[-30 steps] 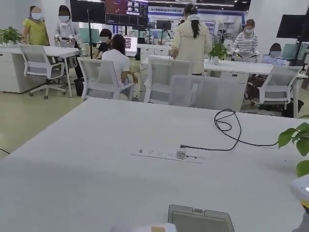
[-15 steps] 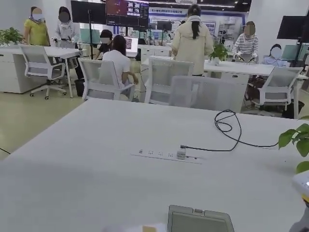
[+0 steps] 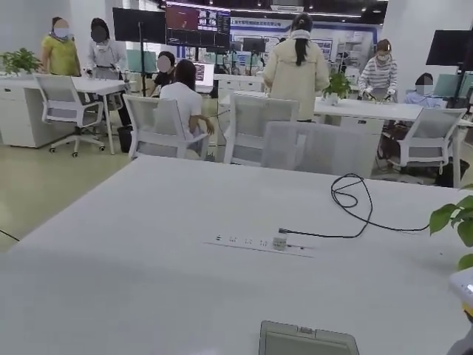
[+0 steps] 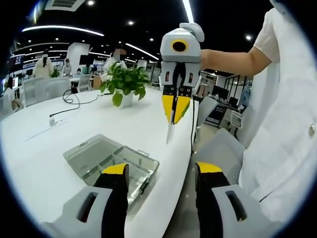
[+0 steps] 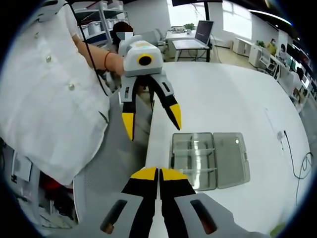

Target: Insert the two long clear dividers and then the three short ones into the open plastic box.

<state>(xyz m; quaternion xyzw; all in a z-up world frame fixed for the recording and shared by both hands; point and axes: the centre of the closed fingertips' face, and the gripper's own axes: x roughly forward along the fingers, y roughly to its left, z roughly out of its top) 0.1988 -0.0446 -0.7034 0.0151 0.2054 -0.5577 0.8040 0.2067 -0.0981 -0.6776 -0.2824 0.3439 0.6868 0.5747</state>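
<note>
White smooth tabletop in an open office, with one clear rectangular plastic box (image 3: 308,340) at its near edge and one black cable (image 3: 347,200) farther back. Left gripper view: left gripper (image 4: 162,171) jaws spread wide; right gripper (image 4: 174,118) pinches one thin clear divider (image 4: 169,134). Right gripper view: own yellow tips pressed together, box open with its lid flat.

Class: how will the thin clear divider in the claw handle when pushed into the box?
Probably light and slightly bendy: the clear divider is a thin strip pinched in the right claw. Likely slippery, being smooth plastic. Forced into the open box, it might bow.
</note>
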